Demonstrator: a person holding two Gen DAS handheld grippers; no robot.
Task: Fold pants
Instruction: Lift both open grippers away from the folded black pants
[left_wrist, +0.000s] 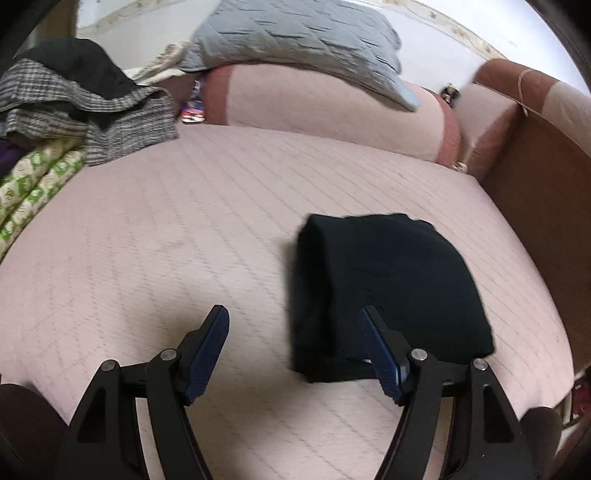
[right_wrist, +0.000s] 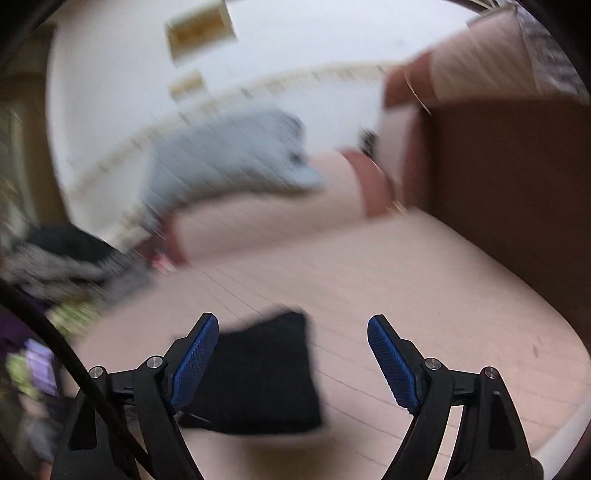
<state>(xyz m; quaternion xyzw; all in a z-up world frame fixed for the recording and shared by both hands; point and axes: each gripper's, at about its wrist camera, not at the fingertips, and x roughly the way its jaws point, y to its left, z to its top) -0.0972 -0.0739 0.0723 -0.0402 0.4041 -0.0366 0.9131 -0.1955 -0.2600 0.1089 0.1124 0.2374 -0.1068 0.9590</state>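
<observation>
left gripper (left_wrist: 293, 317): black linked arms, silver pivot screws, blue ribbed pads | right gripper (right_wrist: 291, 326): same black frame, silver screws, blue textured pads (right_wrist: 393, 365), black cable (right_wrist: 70, 363) beside it

both the left claw (left_wrist: 293, 314) and right claw (right_wrist: 291, 321) gape wide, gripping nothing.

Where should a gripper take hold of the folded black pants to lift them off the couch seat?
Probably the thick rounded fold on the left side of the black pants, approached from the left by the open left gripper. That edge stands proud of the seat cushion; the others lie flatter.
</observation>
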